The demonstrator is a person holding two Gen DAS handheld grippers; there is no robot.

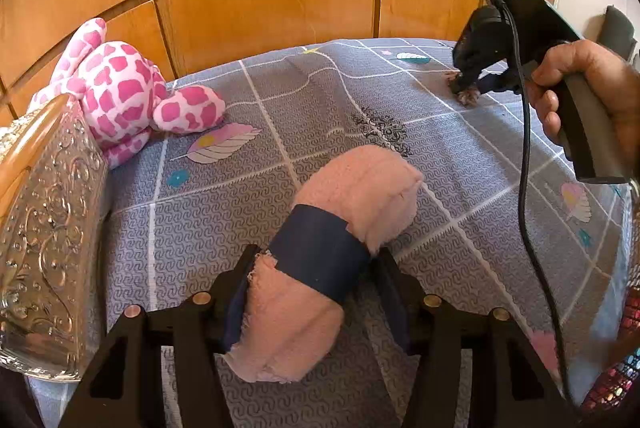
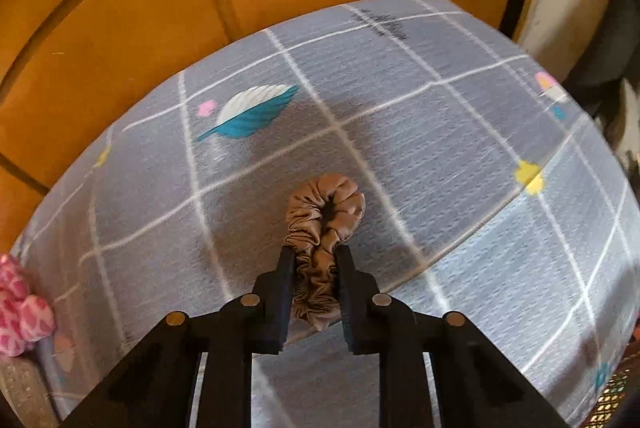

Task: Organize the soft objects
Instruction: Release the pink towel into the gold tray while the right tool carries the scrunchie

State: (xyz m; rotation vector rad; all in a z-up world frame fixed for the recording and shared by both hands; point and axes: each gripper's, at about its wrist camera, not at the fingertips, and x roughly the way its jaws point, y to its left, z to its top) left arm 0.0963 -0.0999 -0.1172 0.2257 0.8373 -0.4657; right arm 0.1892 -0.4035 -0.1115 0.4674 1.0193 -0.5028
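Observation:
A rolled pink towel with a navy band lies slanted on the grey checked bedspread. It sits between the fingers of my left gripper, which stand apart on either side without squeezing it. A tan satin scrunchie is pinched at its near end by my right gripper, just above the bedspread. In the left wrist view a person's hand holds that right gripper tip-down at the far right of the bed.
A pink-and-white plush toy sits at the bed's far left corner. An embossed clear glass dish stands at the left edge. Wooden panels rise behind the bed. A colourful patterned cloth shows at the lower right.

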